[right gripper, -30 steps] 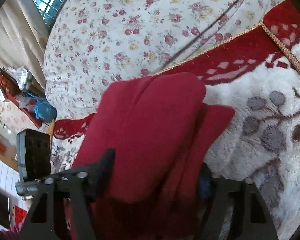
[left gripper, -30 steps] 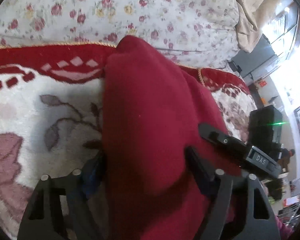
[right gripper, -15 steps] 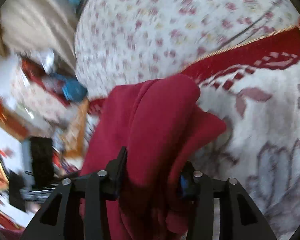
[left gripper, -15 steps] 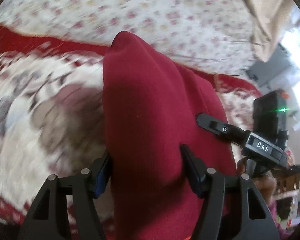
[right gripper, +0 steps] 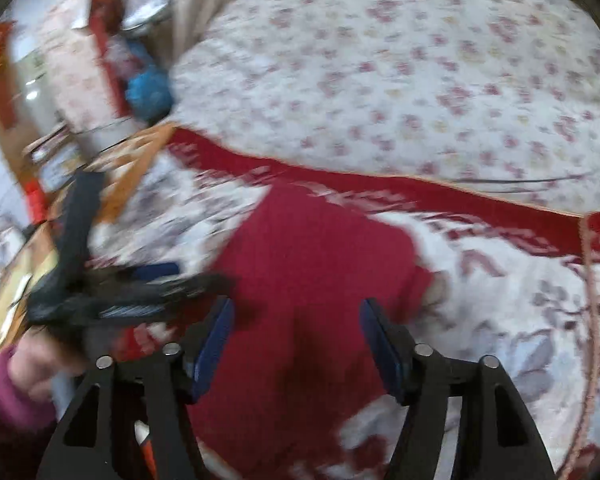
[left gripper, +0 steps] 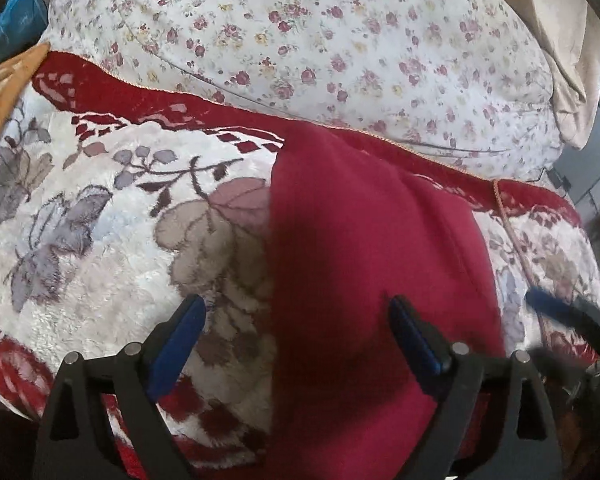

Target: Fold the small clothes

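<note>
So the bed's plush red-and-white blanket (left gripper: 100,248) has the red garment (left gripper: 364,280) lying on it, folded into a long strip whose long axis runs away from both cameras toward the flowered quilt (left gripper: 340,40). A second ago both grippers were clamped on it; now the left gripper (left gripper: 296,340) and right gripper (right gripper: 296,344) have their jaws spread wide, holding nothing. Looks like this fold's been laid down.

The right claw (right gripper: 296,344) hangs spread wide over a folded red garment (right gripper: 312,280) lying on the flowered red-and-white blanket (right gripper: 520,320); the left claw (right gripper: 204,276) blurs alongside.
</note>
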